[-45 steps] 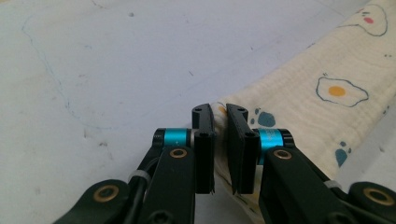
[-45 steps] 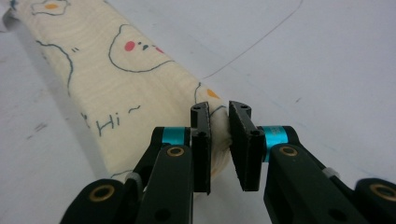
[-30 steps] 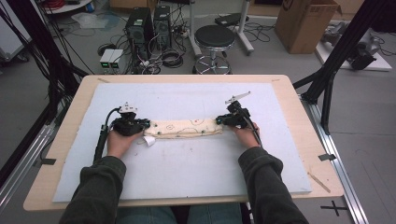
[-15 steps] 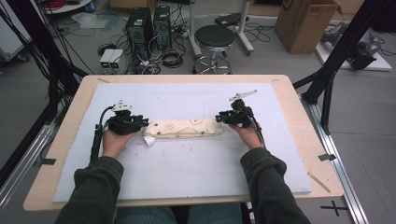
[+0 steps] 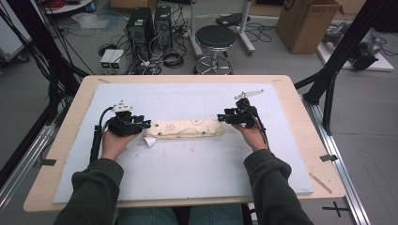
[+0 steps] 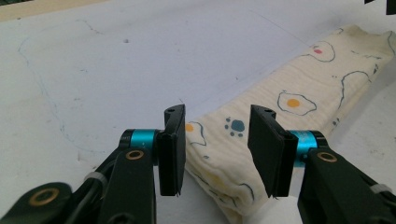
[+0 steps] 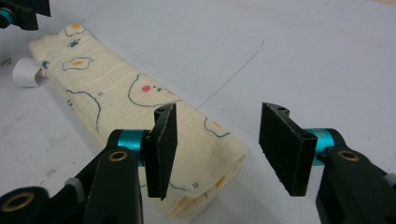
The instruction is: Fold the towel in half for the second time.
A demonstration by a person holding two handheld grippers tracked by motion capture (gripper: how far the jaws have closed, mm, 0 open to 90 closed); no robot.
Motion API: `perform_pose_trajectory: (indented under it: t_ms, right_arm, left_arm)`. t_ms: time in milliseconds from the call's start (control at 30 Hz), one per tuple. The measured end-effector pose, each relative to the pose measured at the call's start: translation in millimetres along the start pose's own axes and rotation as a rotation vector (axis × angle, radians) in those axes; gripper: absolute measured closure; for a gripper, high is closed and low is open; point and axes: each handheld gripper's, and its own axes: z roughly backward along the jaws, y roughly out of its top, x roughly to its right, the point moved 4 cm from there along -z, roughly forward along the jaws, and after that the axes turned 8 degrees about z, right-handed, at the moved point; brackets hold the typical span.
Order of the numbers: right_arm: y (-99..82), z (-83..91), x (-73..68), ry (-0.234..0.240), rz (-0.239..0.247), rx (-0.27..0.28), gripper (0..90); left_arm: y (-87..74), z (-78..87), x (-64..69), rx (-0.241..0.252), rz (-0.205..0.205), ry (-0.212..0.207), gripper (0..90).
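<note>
A folded cream cloth printed with fried eggs and small faces lies as a long strip across the white mat. My left gripper sits at its left end. In the left gripper view the jaws stand apart over the cloth, pads clear of it. My right gripper sits at the right end, its jaws also apart above the cloth's folded end. Both pairs of jaws have just been opening, with the cloth beneath the gaps and not pinched. A white tag curls out near the left end.
The mat covers most of a wooden table. Beyond the far edge stand a black stool, computer towers with cables and a cardboard box. Black frame poles rise at both sides.
Both grippers' jaws have parted and let go of the cloth's ends. The cloth now rests flat on the mat. The hands have hardly moved.
</note>
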Motion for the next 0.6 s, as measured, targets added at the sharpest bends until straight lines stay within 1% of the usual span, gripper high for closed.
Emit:
perform_pose_trajectory:
  t_ms: [67,100,133,300,367,467,533,600]
  right_arm:
    - [0.2,-0.3,-0.3,-0.002,0.001,0.001,45.3]
    - [0.2,-0.4,-0.5,-0.005,0.0,0.0,44.5]
    - [0.3,-0.4,-0.4,-0.007,-0.001,0.002,43.7]
    - [0.8,1.3,-0.3,-0.012,-0.018,0.013,39.2]
    - [1.2,1.9,-1.0,-0.01,-0.028,0.016,37.9]
    - [1.8,2.9,-1.3,-0.014,-0.029,0.023,35.8]
    - [2.1,3.6,-1.7,-0.014,-0.034,0.022,35.0]
    - [2.4,3.9,-2.2,-0.015,-0.033,0.026,34.3]
  left_arm:
    - [-0.4,-0.1,0.4,-0.004,0.001,-0.002,56.0]
    - [-0.6,0.4,0.1,-0.012,-0.006,-0.003,55.7]
    - [-0.8,-0.1,1.3,-0.007,0.001,-0.008,55.5]
    - [-0.6,1.7,4.6,-0.015,-0.01,-0.014,53.0]
    - [0.0,3.2,5.3,-0.011,-0.01,-0.021,52.4]
    - [0.8,5.0,6.0,-0.006,-0.016,-0.025,51.9]
    - [0.9,5.8,6.9,-0.002,-0.009,-0.027,50.9]
    - [1.2,7.2,6.9,-0.003,-0.02,-0.03,50.8]
